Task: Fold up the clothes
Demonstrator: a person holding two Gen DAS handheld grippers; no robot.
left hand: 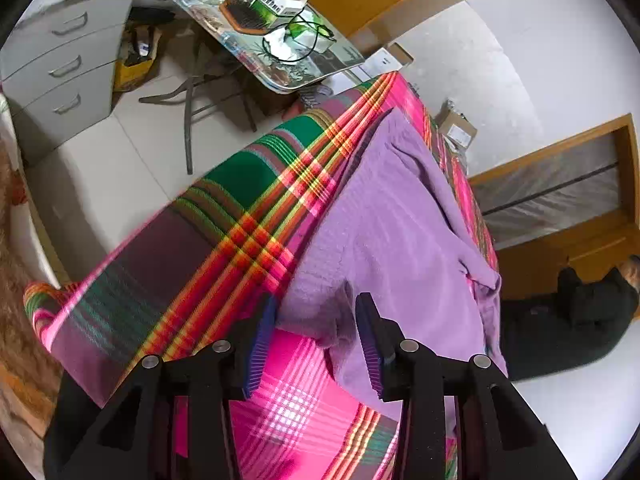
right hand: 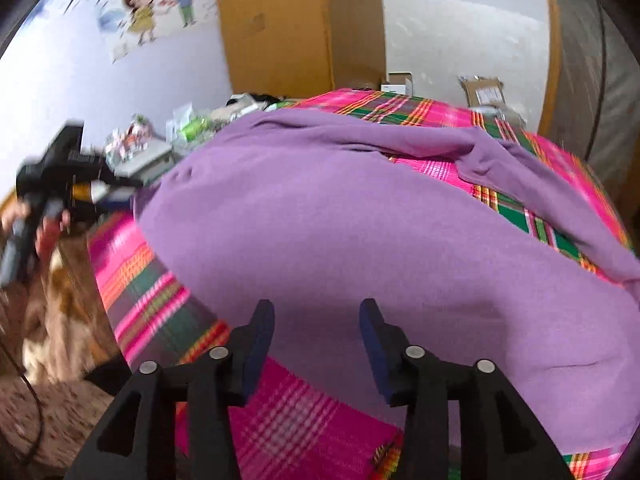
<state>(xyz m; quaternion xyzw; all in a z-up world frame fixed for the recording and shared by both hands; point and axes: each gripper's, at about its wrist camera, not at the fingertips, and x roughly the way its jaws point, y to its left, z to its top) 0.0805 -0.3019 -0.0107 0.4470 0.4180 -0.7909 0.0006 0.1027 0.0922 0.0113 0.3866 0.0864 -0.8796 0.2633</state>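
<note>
A purple garment (left hand: pixel 392 220) lies spread on a surface covered by a bright plaid cloth (left hand: pixel 224 232). In the left wrist view my left gripper (left hand: pixel 316 314) is open and hovers over the garment's near corner. That corner lies between the blue pads (left hand: pixel 370 344) without being pinched. In the right wrist view the purple garment (right hand: pixel 360 220) fills the middle, with a sleeve-like fold running across its far right. My right gripper (right hand: pixel 316 310) is open just above the garment's near edge, where it meets the plaid cloth (right hand: pixel 148 292). Nothing is clamped in it.
A grey drawer cabinet (left hand: pixel 68 68) and a cluttered folding table (left hand: pixel 272 28) stand beyond the plaid surface. A cardboard box (left hand: pixel 456 128) sits at the far end, and a dark garment (left hand: pixel 560 320) lies on the floor at right. A person's hand (right hand: pixel 24 220) holds a black handle at far left.
</note>
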